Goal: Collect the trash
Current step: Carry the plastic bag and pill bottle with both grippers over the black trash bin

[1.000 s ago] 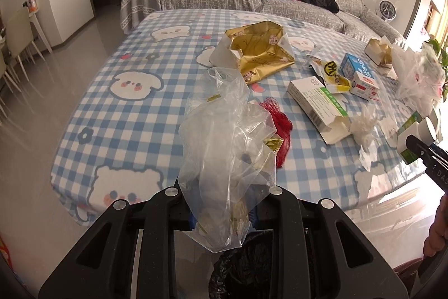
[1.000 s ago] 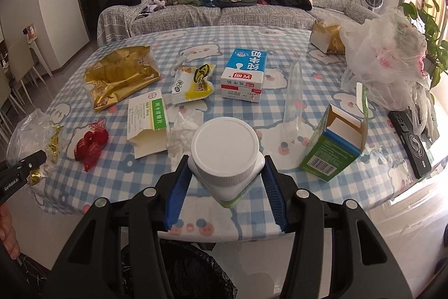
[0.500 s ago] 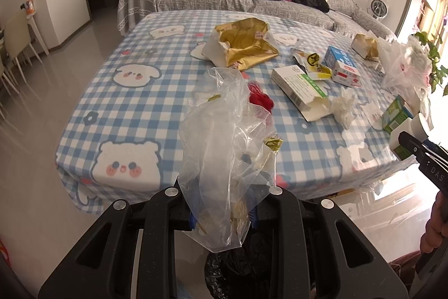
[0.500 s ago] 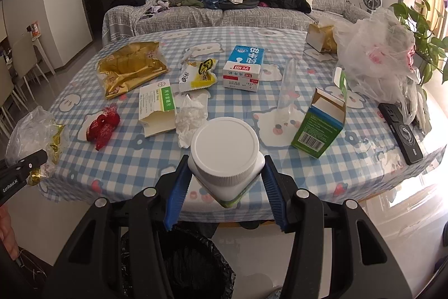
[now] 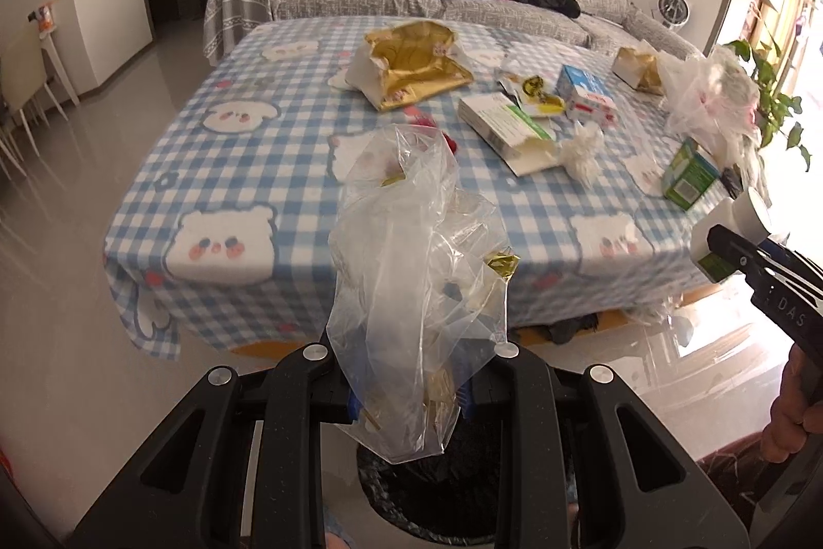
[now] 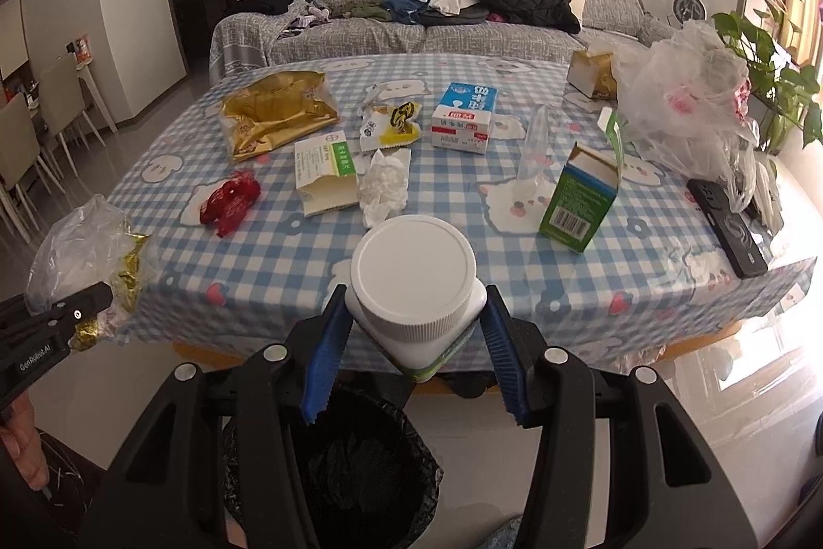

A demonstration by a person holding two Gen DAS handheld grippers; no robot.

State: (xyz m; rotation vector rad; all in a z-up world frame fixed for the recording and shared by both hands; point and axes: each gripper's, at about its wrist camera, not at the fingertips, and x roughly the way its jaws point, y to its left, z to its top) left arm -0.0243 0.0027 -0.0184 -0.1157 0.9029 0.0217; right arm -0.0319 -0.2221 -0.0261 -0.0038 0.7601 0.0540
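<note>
Checkered counter (image 6: pixel 288 250) at twelve o'clock is littered; my left tongs (image 5: pixel 409 397) clench a plastic bag (image 5: pixel 416 271), right tongs (image 6: pixel 414 346) grasp a white jar (image 6: pixel 414 279), both above the bin (image 6: pixel 360 461). Neither is dropped yet.

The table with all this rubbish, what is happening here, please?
A person is clearing trash with two tools. The left hand-held gripper is shut on a clear plastic bag. The right hand-held gripper is shut on a white-lidded jar. Both hang off the table's near edge, above a bin with a black liner. On the checked tablecloth lie a gold bag, a red wrapper, a crumpled tissue and a green carton.
</note>
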